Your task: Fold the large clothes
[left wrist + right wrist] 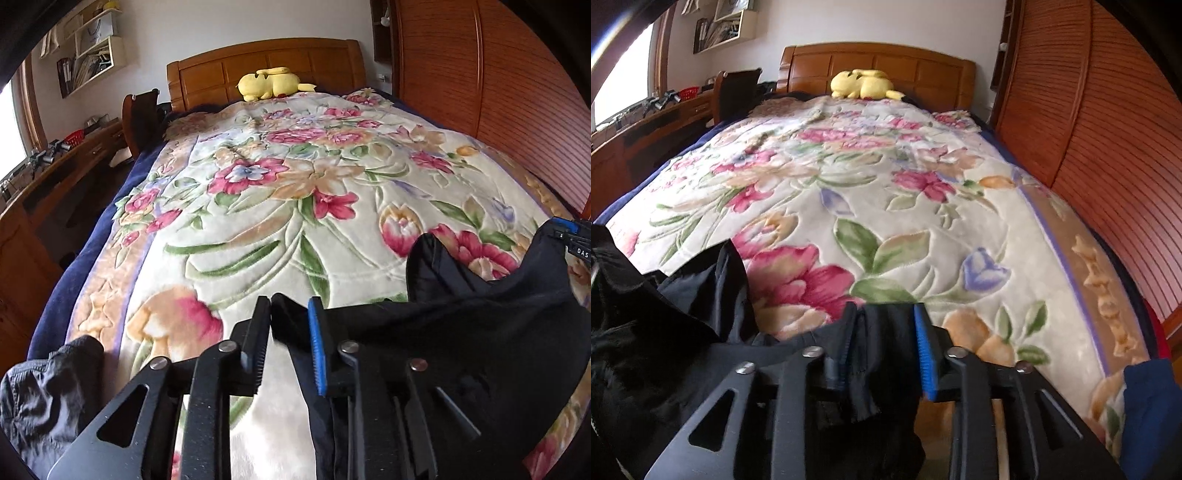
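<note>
A large black garment (461, 325) lies bunched at the near end of the bed, on a floral blanket (295, 184). My left gripper (290, 310) stands over the garment's left end; its jaws are apart and a fold of black cloth lies between them against the blue pad, with a gap on the other side. In the right wrist view the same garment (665, 332) spreads to the left. My right gripper (886, 314) has its jaws apart too, with a strip of the black cloth hanging loose between them.
A yellow plush toy (273, 83) rests by the wooden headboard (266, 59). Louvred wooden wardrobe doors (517, 110) line the right side, a desk (55, 166) the left. A crumpled grey garment (44, 398) lies at near left, and a blue cloth (1148, 406) at near right.
</note>
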Demonstrator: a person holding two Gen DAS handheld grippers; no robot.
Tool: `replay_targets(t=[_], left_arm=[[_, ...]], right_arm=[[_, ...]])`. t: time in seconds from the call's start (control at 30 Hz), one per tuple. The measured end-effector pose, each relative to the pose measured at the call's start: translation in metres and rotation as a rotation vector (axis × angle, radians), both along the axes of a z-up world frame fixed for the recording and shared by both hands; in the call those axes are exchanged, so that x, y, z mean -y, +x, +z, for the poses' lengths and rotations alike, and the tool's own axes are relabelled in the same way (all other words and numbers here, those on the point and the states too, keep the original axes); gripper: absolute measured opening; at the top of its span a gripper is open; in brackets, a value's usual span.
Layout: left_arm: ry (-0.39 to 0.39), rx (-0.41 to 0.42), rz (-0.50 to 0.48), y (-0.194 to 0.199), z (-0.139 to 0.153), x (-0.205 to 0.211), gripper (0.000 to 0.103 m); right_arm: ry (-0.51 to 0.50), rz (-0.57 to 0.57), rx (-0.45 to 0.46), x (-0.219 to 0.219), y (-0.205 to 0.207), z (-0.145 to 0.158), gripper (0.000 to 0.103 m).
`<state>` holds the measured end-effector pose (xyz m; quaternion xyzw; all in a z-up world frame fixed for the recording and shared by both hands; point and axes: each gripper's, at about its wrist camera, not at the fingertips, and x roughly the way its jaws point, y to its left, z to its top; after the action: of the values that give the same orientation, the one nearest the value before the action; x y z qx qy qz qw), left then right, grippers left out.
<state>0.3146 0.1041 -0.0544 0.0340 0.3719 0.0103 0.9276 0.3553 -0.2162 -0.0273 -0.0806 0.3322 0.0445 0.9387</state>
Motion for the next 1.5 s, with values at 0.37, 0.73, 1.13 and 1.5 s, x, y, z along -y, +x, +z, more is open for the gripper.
replay_targets(t=[0.37, 0.73, 1.13, 1.5], left_arm=[[-0.022, 0.010, -0.071, -0.059, 0.002, 0.001, 0.032], [-0.055, -0.044, -0.140, -0.136, -0.033, 0.010, 0.032], [-0.085, -0.095, -0.109, -0.170, -0.065, 0.005, 0.033], [-0.084, -0.132, -0.090, -0.165, -0.089, 0.003, 0.034]], right_arm=[[-0.005, 0.074, 0.018, 0.009, -0.058, 0.001, 0.065], [0.032, 0.173, -0.067, 0.018, -0.133, -0.032, 0.065], [0.016, 0.113, -0.045, 0.032, -0.164, -0.034, 0.065], [0.016, 0.066, -0.081, 0.036, -0.167, -0.049, 0.074]])
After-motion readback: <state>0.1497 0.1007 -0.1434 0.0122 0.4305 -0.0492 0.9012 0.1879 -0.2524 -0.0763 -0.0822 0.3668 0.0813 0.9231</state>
